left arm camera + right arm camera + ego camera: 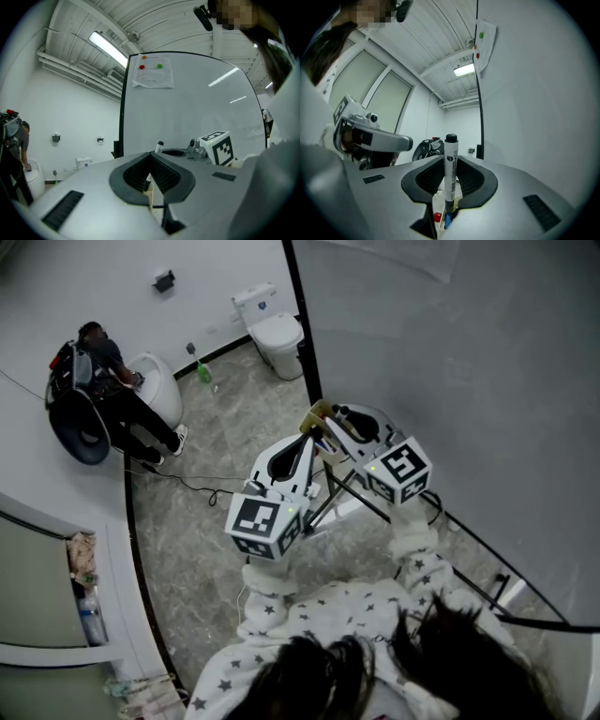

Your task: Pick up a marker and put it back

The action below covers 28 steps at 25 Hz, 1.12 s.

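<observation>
A white marker (450, 168) with a black cap stands upright between the jaws of my right gripper (451, 161), which is shut on its barrel. In the head view the right gripper (337, 418) is held up close to the edge of the grey whiteboard (450, 352), over a beige marker holder (319, 412). Red and blue marker ends (440, 217) show in the holder below the jaws. The left gripper (306, 441) sits just left of the right one; its jaws stand together with nothing in them. From the left gripper view the marker's cap (160, 146) pokes up beside the right gripper's cube (218, 147).
A sheet of paper (152, 73) is pinned to the whiteboard (197, 108) with coloured magnets. The board's stand legs (342, 498) and a cable (192, 486) cross the floor. A person (108, 381) bends over a white tub at far left. A toilet (274, 331) stands by the back wall.
</observation>
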### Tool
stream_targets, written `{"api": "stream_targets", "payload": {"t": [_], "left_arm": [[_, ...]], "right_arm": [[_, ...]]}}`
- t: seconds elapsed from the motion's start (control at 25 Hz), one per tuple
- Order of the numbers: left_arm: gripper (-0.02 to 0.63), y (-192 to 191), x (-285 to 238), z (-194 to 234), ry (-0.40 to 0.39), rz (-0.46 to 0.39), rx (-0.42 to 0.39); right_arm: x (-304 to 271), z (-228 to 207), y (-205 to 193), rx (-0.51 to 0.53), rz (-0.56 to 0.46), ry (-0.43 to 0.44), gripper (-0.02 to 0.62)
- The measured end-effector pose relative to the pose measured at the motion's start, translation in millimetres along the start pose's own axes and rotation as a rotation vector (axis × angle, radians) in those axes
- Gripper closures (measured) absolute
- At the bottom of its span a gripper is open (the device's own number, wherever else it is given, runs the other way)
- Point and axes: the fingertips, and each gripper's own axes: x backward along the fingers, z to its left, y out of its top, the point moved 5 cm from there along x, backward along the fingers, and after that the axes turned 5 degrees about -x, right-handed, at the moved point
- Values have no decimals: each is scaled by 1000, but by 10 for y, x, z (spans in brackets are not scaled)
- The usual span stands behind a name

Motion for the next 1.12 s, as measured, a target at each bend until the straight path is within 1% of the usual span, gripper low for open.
{"api": "stream_targets", "payload": {"t": [0.24,0.4,0.6,0.88,1.12], "left_arm": [[604,-148,1,147,33,14,3],[604,-228,-11,206,42,21,-1],[604,-314,-54,225,35,16,-13],[604,-424,-69,174,25,21,-7],[604,-521,-69,122,18,25,-5]], "right_arm": [[-173,-79,-481,-21,49,-12,514],[-254,-78,-671,-3,63,-13,514],[-254,-73,-927,11,94,-24,514],[-200,-29,-1101,57,109,-70,512],[-148,-7,-1154,55,76,-78,511]]}}
